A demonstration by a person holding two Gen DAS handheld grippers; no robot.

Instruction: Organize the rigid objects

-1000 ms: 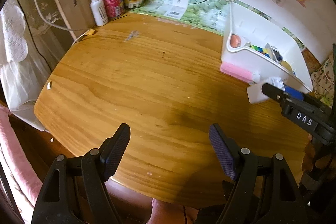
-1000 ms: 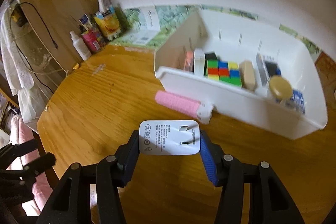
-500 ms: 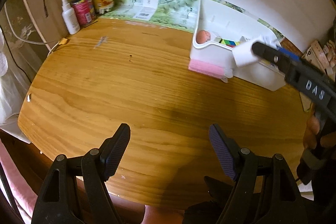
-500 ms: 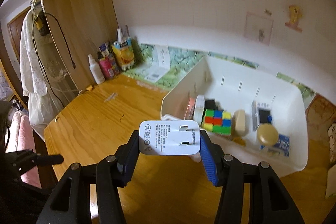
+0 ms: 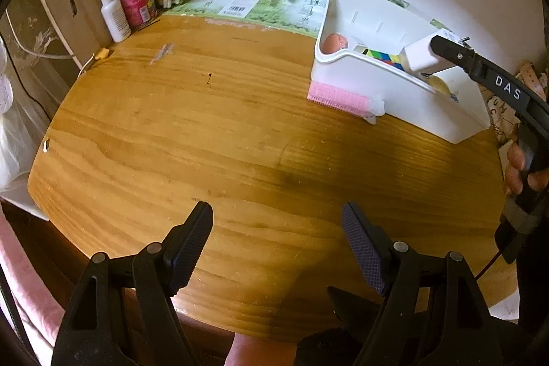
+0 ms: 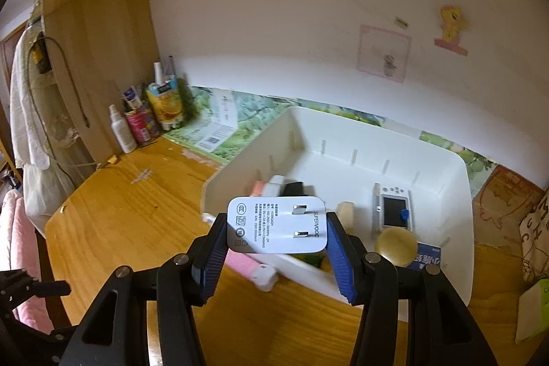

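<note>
White charger (image 6: 276,225), prongs toward the camera, is clamped between the blue pads of the right gripper (image 6: 277,240), held over the near wall of the white bin (image 5: 405,98) at the table's (image 5: 206,143) far right corner. Released here, it may clip that wall or land on the cube (image 5: 382,57). Left gripper (image 5: 276,240) hangs wide and empty over the near edge.

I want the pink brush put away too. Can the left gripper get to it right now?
Probably yes. The left gripper is open and empty, and only bare table lies between it and the pink brush, which rests outside the white bin.
</note>
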